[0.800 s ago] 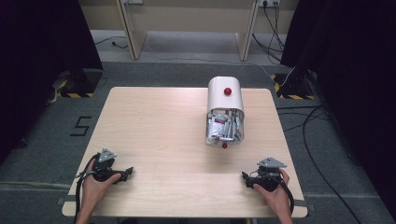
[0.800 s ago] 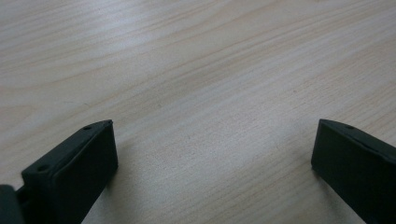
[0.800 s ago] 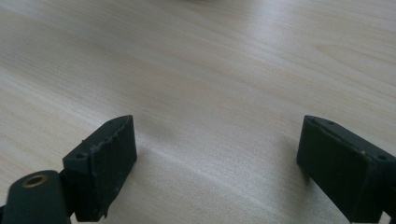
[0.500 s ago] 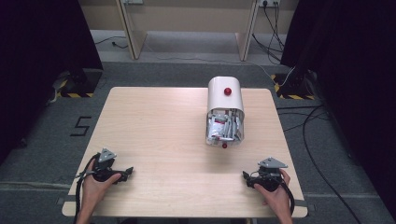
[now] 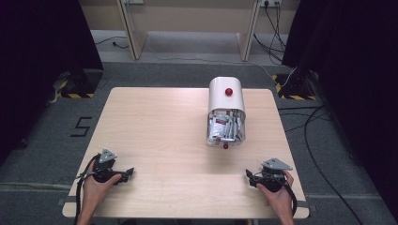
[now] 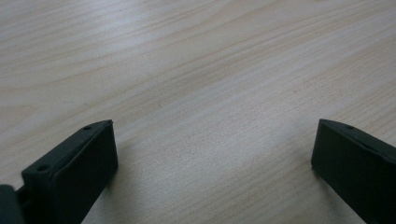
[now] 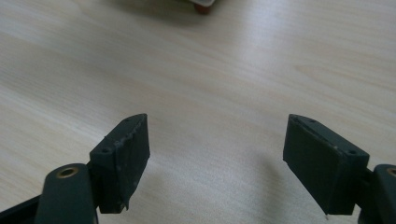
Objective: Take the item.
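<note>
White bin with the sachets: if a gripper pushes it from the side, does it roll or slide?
The white bin lies on its side with a rounded top, so it could rock, though the flat face on the table probably makes it slide. The sachets look loose and thin; they'd likely shift or spill from the open end.

One camera hangs high over the person's side and looks forward and down, taking in the whole table (image 5: 155, 122) and the floor beyond. Two more ride low on the grippers, close to the wood, each looking out between its own black jaws. All three share the pale tabletop; the right one also catches the container's (image 5: 226, 112) near edge.
</note>
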`<state>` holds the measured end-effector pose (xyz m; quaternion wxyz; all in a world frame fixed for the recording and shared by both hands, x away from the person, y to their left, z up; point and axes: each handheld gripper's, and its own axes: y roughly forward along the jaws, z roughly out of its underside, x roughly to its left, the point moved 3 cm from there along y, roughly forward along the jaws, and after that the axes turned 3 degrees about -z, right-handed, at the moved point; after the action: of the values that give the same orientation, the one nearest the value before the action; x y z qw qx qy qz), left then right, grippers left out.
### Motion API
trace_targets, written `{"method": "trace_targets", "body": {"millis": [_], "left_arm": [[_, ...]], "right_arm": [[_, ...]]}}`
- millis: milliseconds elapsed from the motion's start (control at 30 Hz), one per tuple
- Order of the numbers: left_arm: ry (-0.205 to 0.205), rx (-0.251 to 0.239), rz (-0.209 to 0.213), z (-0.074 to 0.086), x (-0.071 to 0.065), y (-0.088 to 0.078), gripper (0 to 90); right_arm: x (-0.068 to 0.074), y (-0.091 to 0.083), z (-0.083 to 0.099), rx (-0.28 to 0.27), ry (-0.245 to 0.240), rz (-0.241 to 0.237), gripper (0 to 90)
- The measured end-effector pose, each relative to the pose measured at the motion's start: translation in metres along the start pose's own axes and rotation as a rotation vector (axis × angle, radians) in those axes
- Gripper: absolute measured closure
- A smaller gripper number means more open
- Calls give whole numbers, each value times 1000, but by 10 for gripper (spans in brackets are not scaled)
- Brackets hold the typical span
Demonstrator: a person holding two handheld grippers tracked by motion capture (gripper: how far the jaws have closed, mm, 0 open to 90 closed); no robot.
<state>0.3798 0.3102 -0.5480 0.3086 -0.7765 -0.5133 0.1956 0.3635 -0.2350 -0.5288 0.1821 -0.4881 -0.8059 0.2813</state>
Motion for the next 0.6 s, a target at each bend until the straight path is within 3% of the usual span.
{"method": "trace_targets", "body": {"millis": [300, 600], "left_arm": [[-1, 0, 0, 0, 0, 0, 0], [0, 0, -1, 0, 0, 0, 0]], "right_arm": [[4, -11, -12, -46, -7, 0, 255], [-2, -30, -37, -113, -14, 20, 264]]}}
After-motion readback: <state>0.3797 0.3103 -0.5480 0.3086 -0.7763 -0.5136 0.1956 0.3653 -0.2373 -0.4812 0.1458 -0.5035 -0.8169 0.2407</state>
